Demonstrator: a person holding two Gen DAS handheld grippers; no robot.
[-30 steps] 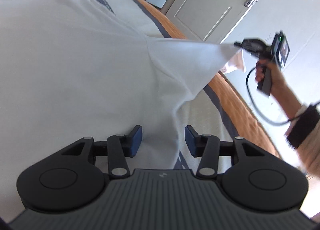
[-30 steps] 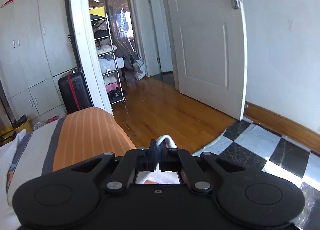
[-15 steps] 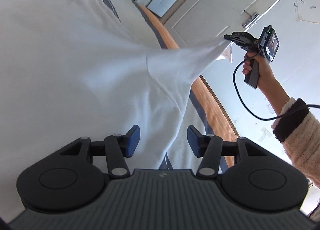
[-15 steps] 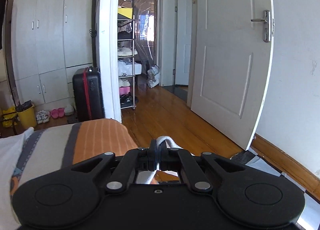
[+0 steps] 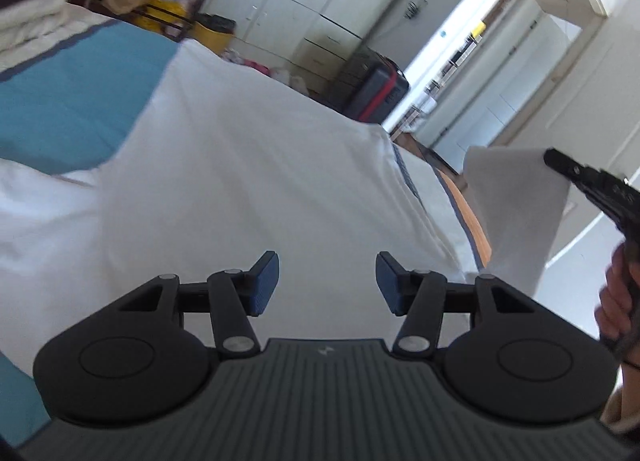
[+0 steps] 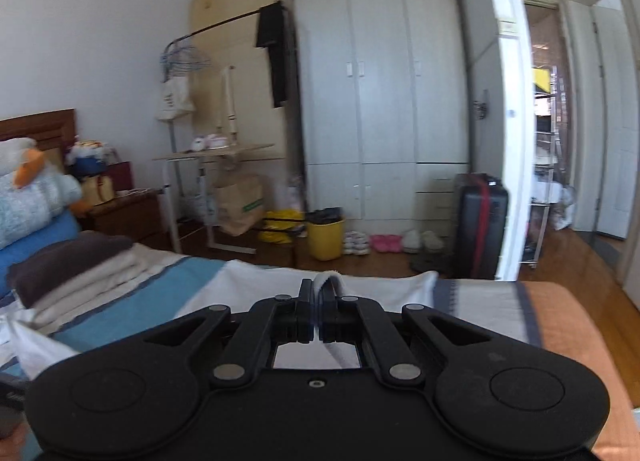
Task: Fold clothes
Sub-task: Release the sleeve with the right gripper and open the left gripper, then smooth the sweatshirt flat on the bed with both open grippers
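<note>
Carry the sleeve (image 5: 516, 201), clamped in the right tool (image 6: 319, 325), across the white T-shirt (image 5: 260, 189) on the bed (image 5: 72, 101); keep the left tool (image 5: 327, 281), apart and empty, ready to pin the fold.

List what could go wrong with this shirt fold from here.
1. The right gripper pinches only a narrow bit of the white shirt; a sharp pull might slip it free.
2. The left gripper is open with nothing between its pads, so the shirt's body on the bed is unpinned and may drag or bunch.
3. The lifted sleeve hangs curled beyond the bed's edge and may land creased.
</note>
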